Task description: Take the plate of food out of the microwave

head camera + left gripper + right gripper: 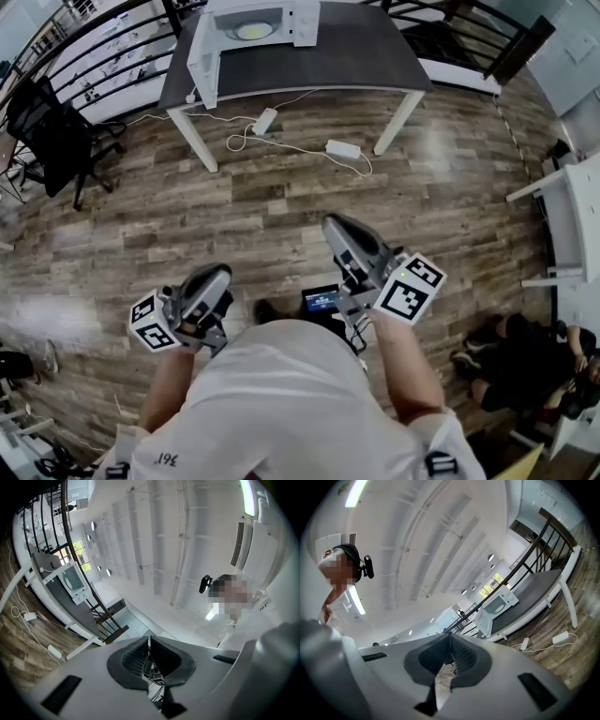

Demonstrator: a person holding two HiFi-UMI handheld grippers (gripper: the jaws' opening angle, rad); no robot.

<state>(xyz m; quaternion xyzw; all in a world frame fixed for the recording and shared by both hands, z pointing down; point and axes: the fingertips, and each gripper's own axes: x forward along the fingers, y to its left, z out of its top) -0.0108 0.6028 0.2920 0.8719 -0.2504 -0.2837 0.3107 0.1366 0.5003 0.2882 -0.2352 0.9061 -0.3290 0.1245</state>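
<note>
Well back from the table [319,58], a person stands on a wood floor [281,202], holding both tongs close to the body. The left gripper [217,275] and right gripper [336,225] each have their jaws pressed together, with nothing between them. On the table, the microwave [281,17] has its door [202,62] swung open. The plate [253,31] sits inside.

White microwave [298,19] stands on the dark worktop [347,56], its door [201,58] swung open; the plate of food [253,31] lies inside.
</note>
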